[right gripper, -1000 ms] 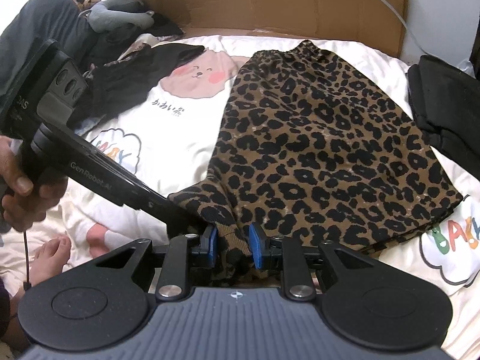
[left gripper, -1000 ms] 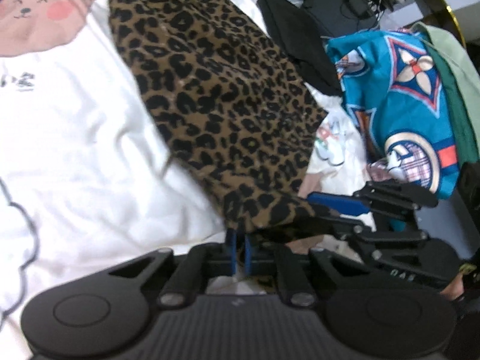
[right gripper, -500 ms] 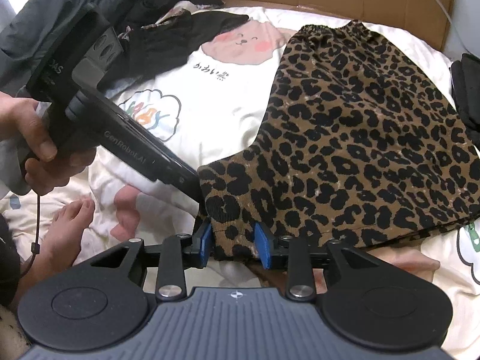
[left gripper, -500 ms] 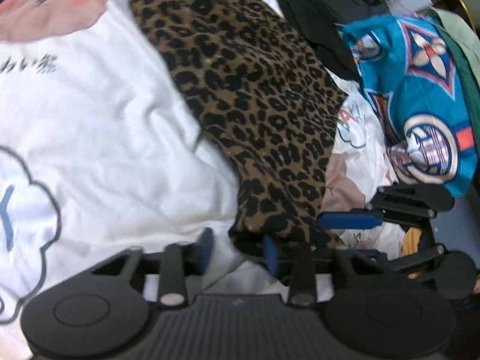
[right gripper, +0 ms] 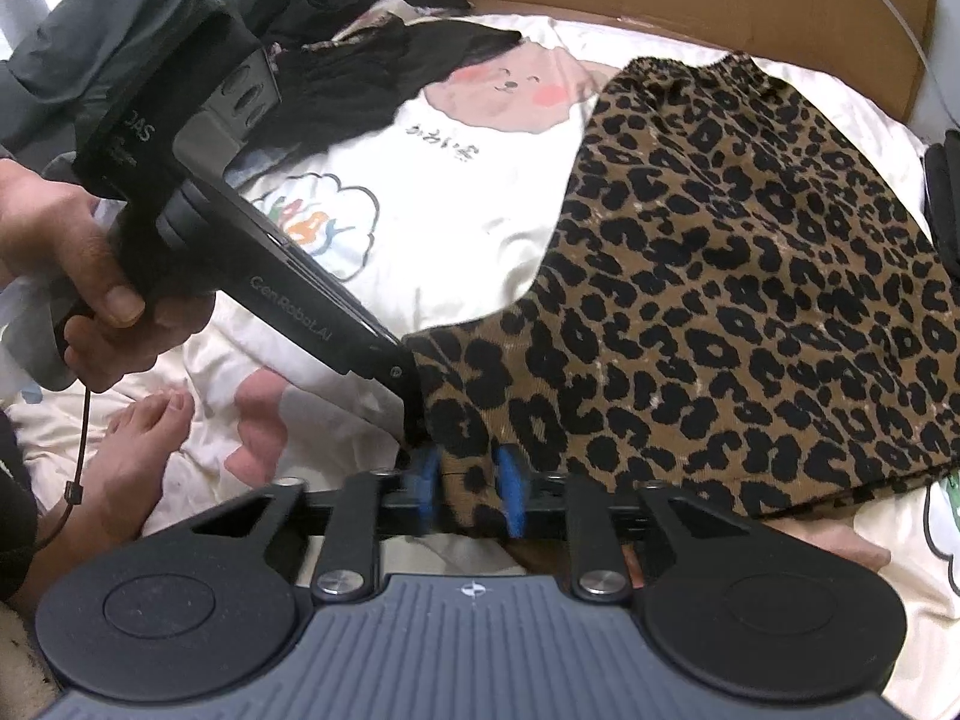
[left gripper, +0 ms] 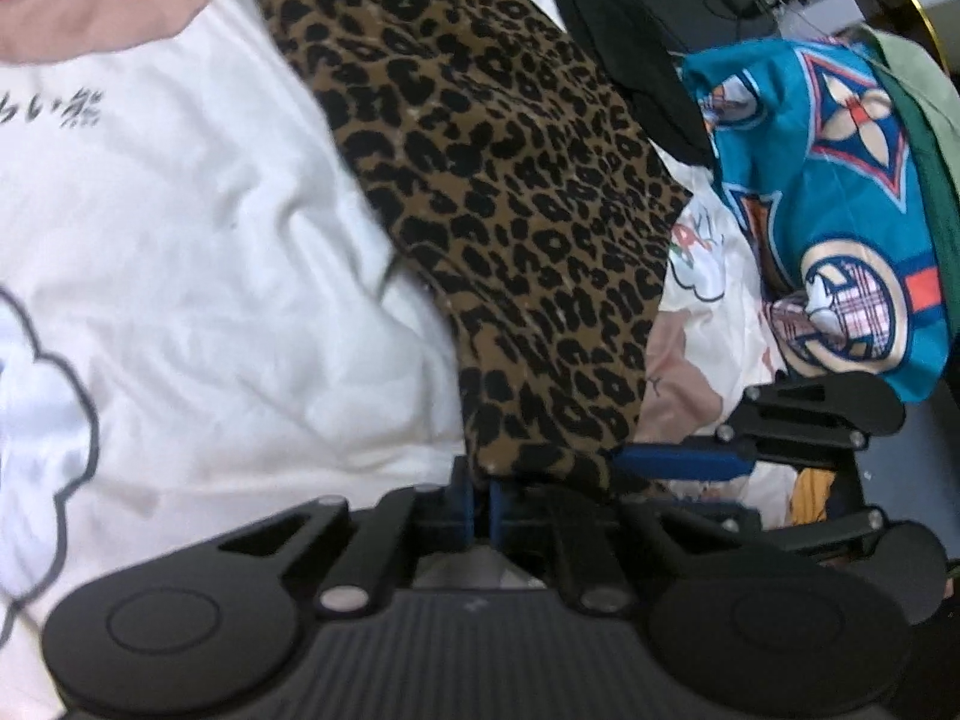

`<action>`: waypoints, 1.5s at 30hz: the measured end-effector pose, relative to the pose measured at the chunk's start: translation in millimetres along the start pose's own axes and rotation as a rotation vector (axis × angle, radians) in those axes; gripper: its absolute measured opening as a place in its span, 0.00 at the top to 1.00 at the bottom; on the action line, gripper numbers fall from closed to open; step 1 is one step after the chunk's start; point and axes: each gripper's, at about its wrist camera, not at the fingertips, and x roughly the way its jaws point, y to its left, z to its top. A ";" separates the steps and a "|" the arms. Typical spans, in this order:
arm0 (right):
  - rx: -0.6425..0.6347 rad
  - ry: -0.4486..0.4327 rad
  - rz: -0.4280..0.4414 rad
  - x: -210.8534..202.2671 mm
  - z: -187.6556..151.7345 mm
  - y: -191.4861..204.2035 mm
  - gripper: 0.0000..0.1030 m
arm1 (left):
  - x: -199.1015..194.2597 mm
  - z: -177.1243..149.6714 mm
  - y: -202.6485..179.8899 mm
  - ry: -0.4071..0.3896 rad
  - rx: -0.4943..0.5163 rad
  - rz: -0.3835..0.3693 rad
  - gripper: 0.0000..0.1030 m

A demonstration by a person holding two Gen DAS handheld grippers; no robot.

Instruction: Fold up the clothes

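White cartoon-print bedding (right gripper: 456, 252) carries the leopard-print skirt (right gripper: 750, 276), a soft, limp, light cloth best taken at its hem corners, where the left gripper (left gripper: 480, 507) is clamped tight and the right gripper (right gripper: 468, 489) is closing on a fold.

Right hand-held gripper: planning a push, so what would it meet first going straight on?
The leopard-print skirt: the right hand-held gripper is closing on its hem fold, so that cloth comes first, probably then the bedsheet beneath.
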 end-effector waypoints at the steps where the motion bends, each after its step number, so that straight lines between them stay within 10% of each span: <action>1: -0.006 -0.005 0.002 -1.4 0.5 0.9 0.87 | -1.7 -1.5 0.2 0.000 -0.002 0.002 0.98; 20: 0.023 0.037 0.072 12.4 -11.1 8.1 0.95 | -21.3 -16.9 8.3 0.091 0.057 -0.002 0.98; 30: 0.120 0.007 0.223 -9.6 1.0 -7.3 0.88 | -48.1 31.3 -15.4 -0.050 0.150 -0.032 0.92; 45: 0.230 0.013 0.002 7.9 2.2 -61.5 0.84 | 17.6 41.9 -27.6 0.061 0.259 0.033 0.92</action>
